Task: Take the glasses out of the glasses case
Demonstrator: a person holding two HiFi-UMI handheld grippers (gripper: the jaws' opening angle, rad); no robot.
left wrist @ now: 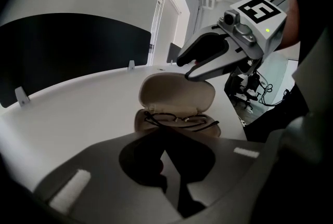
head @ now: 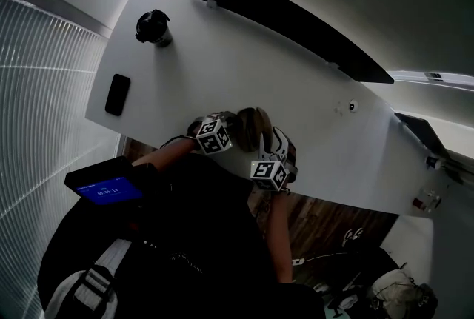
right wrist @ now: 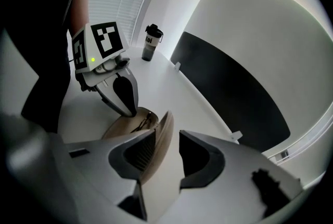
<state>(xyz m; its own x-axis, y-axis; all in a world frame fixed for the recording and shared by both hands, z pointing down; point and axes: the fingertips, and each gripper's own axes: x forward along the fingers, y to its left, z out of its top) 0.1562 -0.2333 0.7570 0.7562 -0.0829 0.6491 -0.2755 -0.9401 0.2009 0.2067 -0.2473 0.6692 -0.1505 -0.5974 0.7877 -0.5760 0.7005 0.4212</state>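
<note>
The thin dark-wire glasses (left wrist: 177, 119) lie across the lower shell of the beige hard-shell glasses case (left wrist: 177, 94). The case sits open on the white table (head: 222, 51), close to the table's near edge. The left gripper (left wrist: 160, 133) has its fingers pressed together. Their tips meet at the near rim of the frame and seem to pinch it there. The lenses spread just beyond the tips, as does one temple that pokes past the case's rim. The raised lid stands upright behind the glasses, farther out from the left fingers. The right gripper (right wrist: 167, 132) meets the case from the side with its fingers spread and the lid's edge between them. The lid rests against one finger and a slim gap shows before the other. The left fingertips dip into the lower shell just past that lid. Well beyond the left fingers, toward the table's far left corner, stands a black lidded tumbler (head: 153, 27). A flat black phone-like slab (head: 117, 94) lies nearer, by the left edge. A long black partition panel (head: 296, 21) runs along the far edge, well apart from both pairs of fingers. Behind the left gripper, near the person's body, a small blue-lit screen (head: 104, 189) glows.
</note>
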